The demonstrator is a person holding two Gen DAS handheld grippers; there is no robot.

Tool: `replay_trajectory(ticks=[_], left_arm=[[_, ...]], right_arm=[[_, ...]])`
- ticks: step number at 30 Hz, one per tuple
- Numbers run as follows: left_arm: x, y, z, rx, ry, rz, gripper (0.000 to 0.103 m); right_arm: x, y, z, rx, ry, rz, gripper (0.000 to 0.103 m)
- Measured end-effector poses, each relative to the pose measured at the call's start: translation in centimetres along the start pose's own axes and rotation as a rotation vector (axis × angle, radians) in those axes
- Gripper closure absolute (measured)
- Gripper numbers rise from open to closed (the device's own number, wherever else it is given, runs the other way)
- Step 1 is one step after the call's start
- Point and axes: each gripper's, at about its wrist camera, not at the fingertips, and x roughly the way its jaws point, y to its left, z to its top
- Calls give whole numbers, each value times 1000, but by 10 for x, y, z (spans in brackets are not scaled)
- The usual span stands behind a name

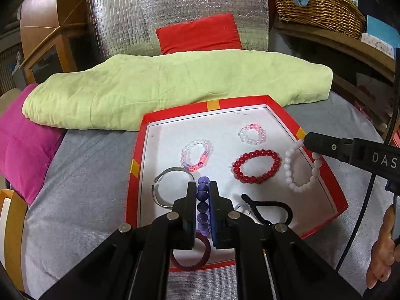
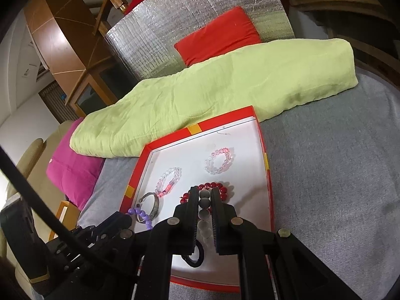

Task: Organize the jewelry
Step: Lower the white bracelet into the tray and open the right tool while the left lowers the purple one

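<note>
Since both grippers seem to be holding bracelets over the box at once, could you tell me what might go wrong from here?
1. The white bead bracelet, pinched in the right gripper, hangs over the red box's rim; released there, it may fall outside.
2. The purple bead bracelet, clamped in the left gripper, sits just above the silver bangle and could snag it.
3. The elastic could slip from the pads.
</note>
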Motion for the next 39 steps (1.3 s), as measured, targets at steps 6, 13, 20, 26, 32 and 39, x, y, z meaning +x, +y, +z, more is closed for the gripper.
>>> replay_trajectory(ticks=[6, 13, 20, 26, 32, 39], left_arm=[[4, -3, -1, 4, 6, 2, 93], [12, -4, -4, 5, 20, 9, 93], [16, -4, -5, 10, 27, 13, 93], [20, -4, -7, 18, 41, 25, 93], [22, -6, -9, 30, 54, 43, 93], [25, -5, -11, 33, 67, 59, 85]], right_arm=[[1, 0, -1, 6, 3, -2, 92], [4, 4, -4, -4, 7, -4, 92], [11, -1, -8, 5, 26, -28, 92], [14, -3, -11, 1, 35, -48, 92], [15, -6, -11, 10, 40, -64, 92], [17, -8, -14, 10, 50, -78, 92]])
